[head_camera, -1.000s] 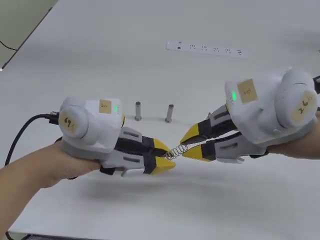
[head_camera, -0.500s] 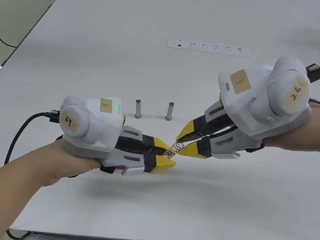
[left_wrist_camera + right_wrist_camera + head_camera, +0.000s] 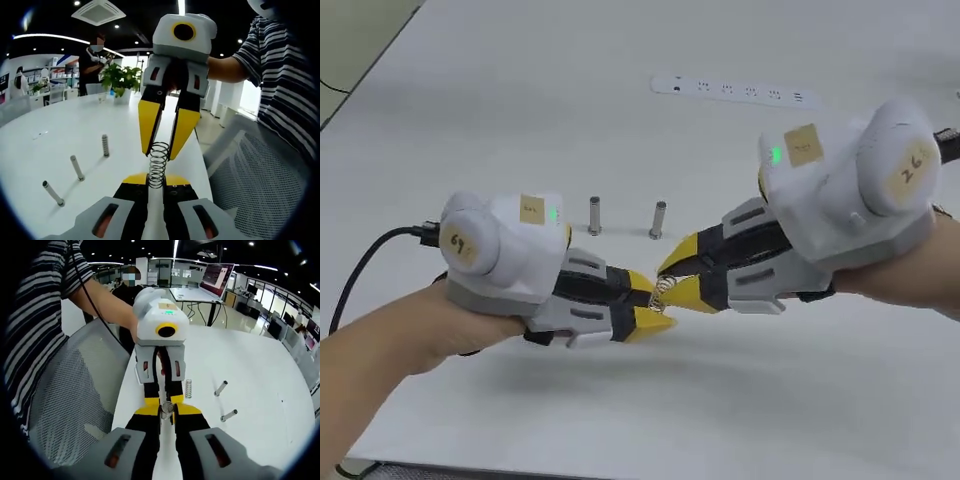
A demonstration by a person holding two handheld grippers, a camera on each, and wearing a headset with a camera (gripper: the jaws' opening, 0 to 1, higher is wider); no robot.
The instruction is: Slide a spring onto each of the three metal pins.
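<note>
Left tool point(image 3: 653, 305) clamped on spring point(image 3: 159, 164), right tool point(image 3: 672, 283) pinching its other end, now closer together

spring point(image 3: 663, 291) ends hidden btwn jaws, R forearm point(image 3: 932, 282) cut off

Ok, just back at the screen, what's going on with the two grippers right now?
The person is holding a spring in mid-air between both grippers. The left gripper is shut on one end. The right gripper has its jaws on either side of the other end, and I cannot tell whether it is pinching the spring. On the table, one pin already carries a spring, and the other two pins are bare.
</note>
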